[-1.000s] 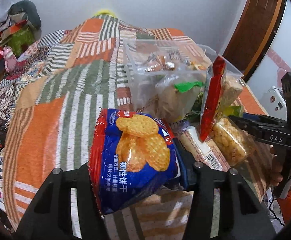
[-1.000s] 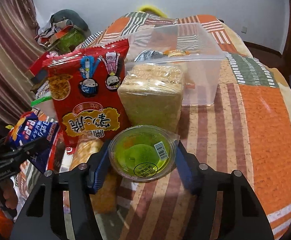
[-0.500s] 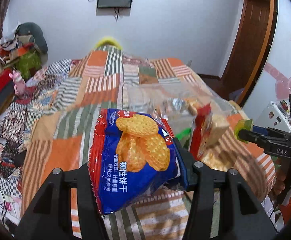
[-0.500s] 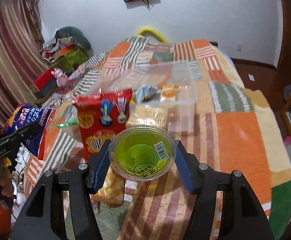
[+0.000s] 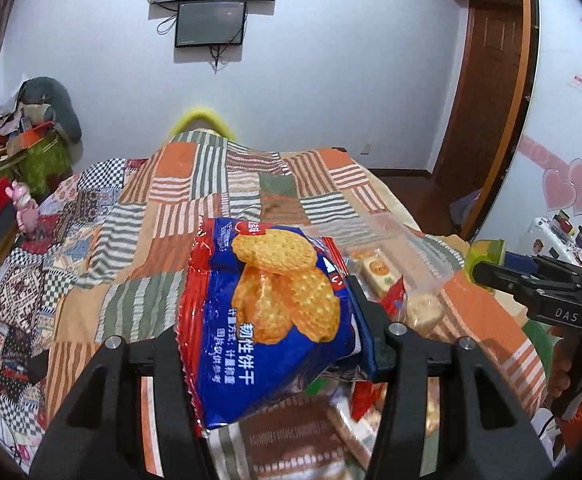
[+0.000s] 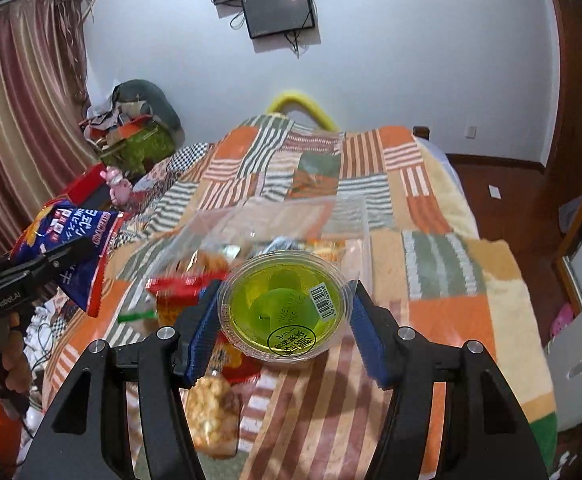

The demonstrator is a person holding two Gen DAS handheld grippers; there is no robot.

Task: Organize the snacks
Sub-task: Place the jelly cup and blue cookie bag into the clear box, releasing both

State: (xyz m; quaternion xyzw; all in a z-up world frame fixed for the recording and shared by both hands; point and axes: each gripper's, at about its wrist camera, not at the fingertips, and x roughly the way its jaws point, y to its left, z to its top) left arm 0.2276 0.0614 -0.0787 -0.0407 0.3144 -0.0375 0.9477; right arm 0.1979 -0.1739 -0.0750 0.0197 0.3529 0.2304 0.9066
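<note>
Both claws risen — left claw pinching biscuit bag, right claw jelly cup.

The left gripper and right gripper were held aloft, tilted downward, each clamped on a snack.

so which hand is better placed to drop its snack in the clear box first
Probably the right gripper: its green jelly cup sits just before the clear box. The left gripper, holding the biscuit bag, is off to one side.

Blue-and-red biscuit bag upright, clamped; green jelly cup tilted, clamped; clear bin at 12 o'clock, holding snacks.
</note>
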